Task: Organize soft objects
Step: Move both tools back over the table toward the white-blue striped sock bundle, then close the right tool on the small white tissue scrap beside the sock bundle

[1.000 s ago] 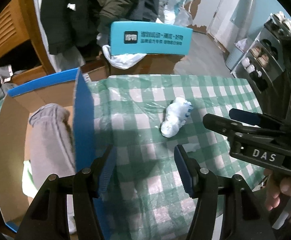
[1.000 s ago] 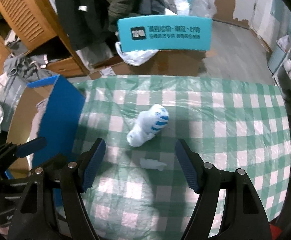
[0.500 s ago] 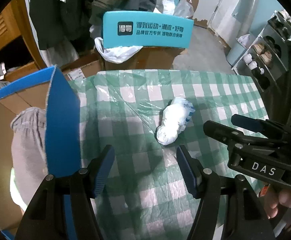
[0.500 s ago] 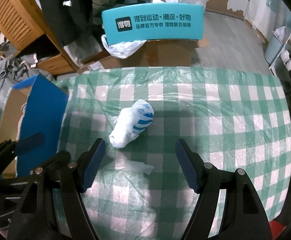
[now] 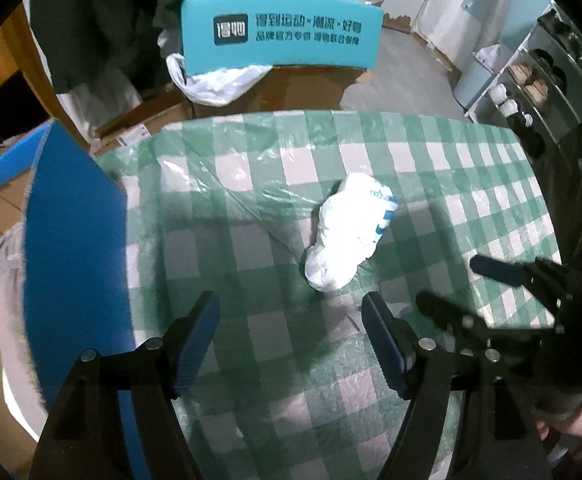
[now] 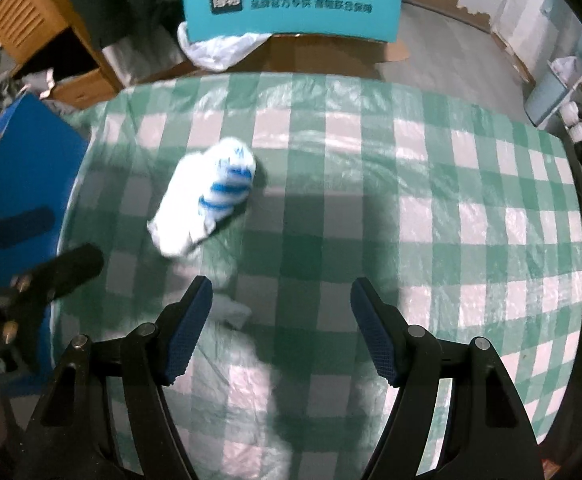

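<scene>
- One soft item left out: a rolled white sock with blue stripes (image 5: 349, 236) (image 6: 207, 204), lying loose on the green-checked tablecloth (image 5: 251, 208) (image 6: 411, 184), nearer the left side of the table.
- Cardboard box with blue flaps (image 5: 75, 248) (image 6: 23, 168) stands at the table's left edge. A grey garment (image 5: 5, 300) is visible inside it. Judged: part of the sorting is done, the sock is outstanding.
- Left gripper (image 5: 291, 336): jaws spread wide, nothing held; the sock lies just ahead of its right finger, not between the pads.
- Right gripper (image 6: 281, 320): jaws spread wide, nothing held; the sock sits ahead and to its left, apart from both fingers.
- A small scrap of white material (image 6: 231, 308) lies near the right gripper's left finger; nature not determinable.
- Remaining, as judged: close on the sock, carry it to the box, release.
</scene>
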Motion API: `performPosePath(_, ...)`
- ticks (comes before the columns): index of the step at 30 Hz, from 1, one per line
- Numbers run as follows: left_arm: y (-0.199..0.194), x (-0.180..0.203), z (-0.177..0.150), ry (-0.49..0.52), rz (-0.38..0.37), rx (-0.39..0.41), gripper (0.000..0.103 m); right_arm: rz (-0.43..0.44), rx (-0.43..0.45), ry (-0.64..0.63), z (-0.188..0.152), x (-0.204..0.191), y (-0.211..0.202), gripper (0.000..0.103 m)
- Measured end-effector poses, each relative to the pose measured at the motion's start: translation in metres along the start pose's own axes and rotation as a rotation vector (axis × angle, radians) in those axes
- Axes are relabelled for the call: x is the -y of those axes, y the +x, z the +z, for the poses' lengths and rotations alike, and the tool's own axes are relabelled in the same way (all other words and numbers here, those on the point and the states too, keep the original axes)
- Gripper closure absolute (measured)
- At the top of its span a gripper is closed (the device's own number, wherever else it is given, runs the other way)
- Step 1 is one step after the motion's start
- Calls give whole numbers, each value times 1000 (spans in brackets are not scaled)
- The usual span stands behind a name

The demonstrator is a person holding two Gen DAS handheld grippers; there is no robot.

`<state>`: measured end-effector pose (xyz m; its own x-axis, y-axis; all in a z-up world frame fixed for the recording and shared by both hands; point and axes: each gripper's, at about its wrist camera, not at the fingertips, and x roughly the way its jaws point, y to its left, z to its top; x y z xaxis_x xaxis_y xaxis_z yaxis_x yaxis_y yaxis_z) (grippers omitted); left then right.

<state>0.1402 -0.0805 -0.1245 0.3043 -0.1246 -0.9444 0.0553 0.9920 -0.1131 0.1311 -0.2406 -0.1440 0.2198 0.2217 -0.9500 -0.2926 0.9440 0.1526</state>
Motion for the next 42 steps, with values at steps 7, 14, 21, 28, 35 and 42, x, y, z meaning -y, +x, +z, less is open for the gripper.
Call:
performPosePath(7, 18, -3, -9, 2, 18, -45, 28, 57, -31, -75, -18, -12, 13, 30)
performPosePath(14, 23, -15, -22, -21, 18, -72, 28, 60, -32, -141, -20, -25, 27, 31)
performPosePath(21, 25, -28, -27, -51, 12, -90, 28, 72, -26, -231, -20, -41, 37, 31)
performPosePath(28, 29, -27, -27, -41, 5, -103, 28, 40, -32, -288, -29, -49, 49, 47)
performPosePath(35, 30, -19, -24, -27, -1, -102, 28, 33, -23, -271, -30, -40, 45, 87)
performPosePath(42, 31, -15, -20, -21, 1, -102, 28, 63, -23, -225, -12, -20, 39, 91)
